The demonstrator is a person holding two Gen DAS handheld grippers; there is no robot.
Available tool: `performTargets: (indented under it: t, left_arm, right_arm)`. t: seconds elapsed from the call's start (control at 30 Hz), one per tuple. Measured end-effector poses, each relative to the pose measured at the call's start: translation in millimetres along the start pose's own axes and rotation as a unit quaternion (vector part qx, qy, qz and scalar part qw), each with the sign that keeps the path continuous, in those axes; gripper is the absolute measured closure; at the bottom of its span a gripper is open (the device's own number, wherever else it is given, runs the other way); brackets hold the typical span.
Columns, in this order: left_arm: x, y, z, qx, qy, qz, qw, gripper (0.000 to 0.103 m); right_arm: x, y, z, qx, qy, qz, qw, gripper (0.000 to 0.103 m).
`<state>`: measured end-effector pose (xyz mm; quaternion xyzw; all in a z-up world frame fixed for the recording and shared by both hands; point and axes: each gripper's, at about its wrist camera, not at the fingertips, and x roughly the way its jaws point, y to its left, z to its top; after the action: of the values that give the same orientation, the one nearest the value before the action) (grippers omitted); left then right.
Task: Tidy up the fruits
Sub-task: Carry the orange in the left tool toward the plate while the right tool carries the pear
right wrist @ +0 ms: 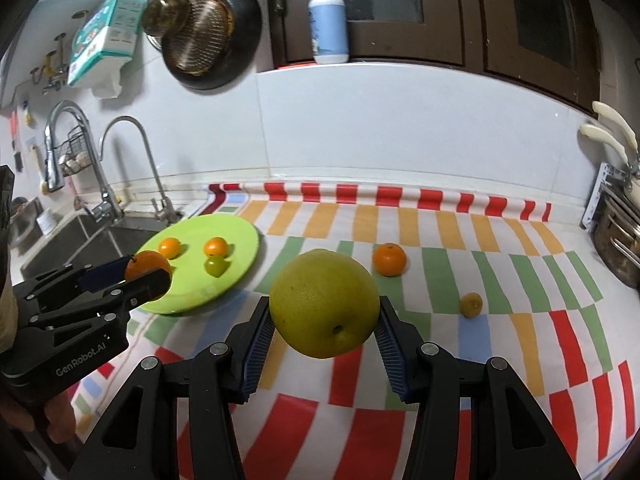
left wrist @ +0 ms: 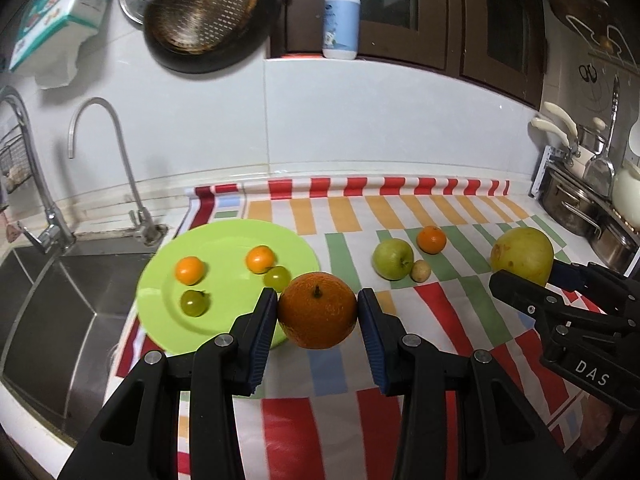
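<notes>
Right now both grippers are loaded and off the counter, so the step in hand looks like the carry, with two fruits heading for the green plate (left wrist: 224, 240) at once.

Biggest first: the striped tablecloth (right wrist: 440, 360) covers the counter beside the sink (left wrist: 60, 300), and the plate sits at the cloth's sink-side end. On it lie two small oranges and two green tomatoes (one tomato touches an orange, the rest lie apart).

Next in size, the yellow-green pomelo (right wrist: 324, 302) is clamped between the blue pads of the right gripper (right wrist: 324, 332), held clear above the cloth. The large orange (left wrist: 317, 310) is pinched the same way in the left gripper (left wrist: 318, 320), stem up, hanging just over the plate's near rim.

Smaller things are left on the cloth: a green apple (left wrist: 393, 258) with a tiny yellowish fruit (left wrist: 420, 271) touching its side, and a mandarin (left wrist: 431, 239) just behind them.

I'd judge the next move calls for lowering the orange onto a bare patch of plate, away from the fruit already there, before the pads let go; round fruit rolls. The pomelo is bulky, so it wants the widest free spot, and the two grippers need to keep from crowding each other over the plate.
</notes>
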<state>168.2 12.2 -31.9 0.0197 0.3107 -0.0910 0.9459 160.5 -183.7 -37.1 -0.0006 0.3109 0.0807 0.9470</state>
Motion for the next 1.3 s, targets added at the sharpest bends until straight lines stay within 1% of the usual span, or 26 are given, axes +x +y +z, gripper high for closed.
performTargets:
  t: [0.4,0.67,1.0,1.3]
  left_arm:
    - [-24.5,35.6,-6.8,-0.005,-0.014,0.027,0.9995,0.062]
    - [-27.5,64.4,-8.6,-0.007,-0.014,0.038,0.9992,0.062]
    - [-18.3,97.3,-6.3,-0.004,-0.010,0.043,0.9990,0.062]
    - [3.7,120.2,-3.1,0.002,0.002,0.043,0.9991,0.062]
  right_arm:
    - [-2.8,41.2,0.2,-0.017,-0.008,0.025,1.000,0.052]
    - [6.4,69.6,4.1,-0.023,-0.008,0.042,0.999,0.052]
    - [26.0,106.7,12.1,-0.037,-0.005,0.053,0.998,0.052]
    - [49.8,129.2,21.6,-0.047,0.005,0.057,0.997,0.052]
